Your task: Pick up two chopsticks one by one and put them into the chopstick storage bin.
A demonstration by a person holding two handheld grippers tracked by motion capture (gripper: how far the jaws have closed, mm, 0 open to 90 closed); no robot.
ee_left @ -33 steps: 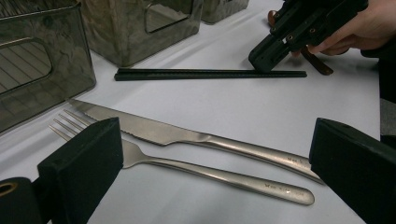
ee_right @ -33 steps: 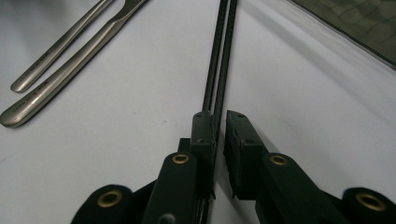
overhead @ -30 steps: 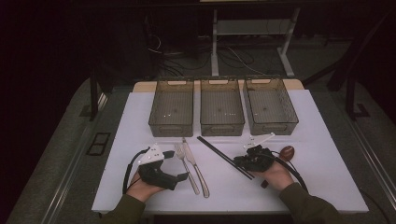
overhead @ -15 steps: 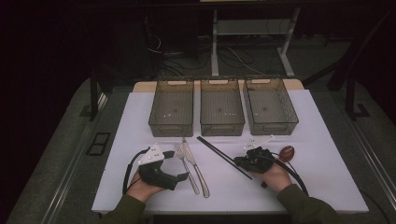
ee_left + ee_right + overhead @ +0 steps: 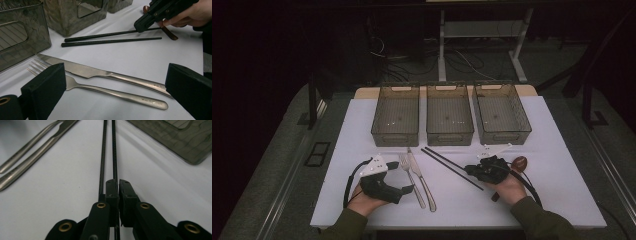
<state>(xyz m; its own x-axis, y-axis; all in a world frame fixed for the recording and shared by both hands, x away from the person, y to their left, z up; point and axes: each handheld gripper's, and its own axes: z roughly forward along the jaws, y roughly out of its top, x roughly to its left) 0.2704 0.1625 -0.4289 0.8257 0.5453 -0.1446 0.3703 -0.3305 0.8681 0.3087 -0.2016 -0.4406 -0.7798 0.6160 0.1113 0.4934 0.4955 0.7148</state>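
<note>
on the white table [image 5: 362, 130], three clear bins stand in a row; the middle bin [image 5: 449, 120] is the landmark. the two black chopsticks [image 5: 452, 167] lie side by side just in front of it, their long axis slanting from near the middle bin's front corner down to the person's right. the right gripper [image 5: 469, 172] has its jaws pinched together on one chopstick's near end. left of the chopsticks lie a knife [image 5: 423, 177] and fork [image 5: 411, 179]. the left gripper [image 5: 409, 189] rests beside the fork, jaws wide apart and holding nothing.
</note>
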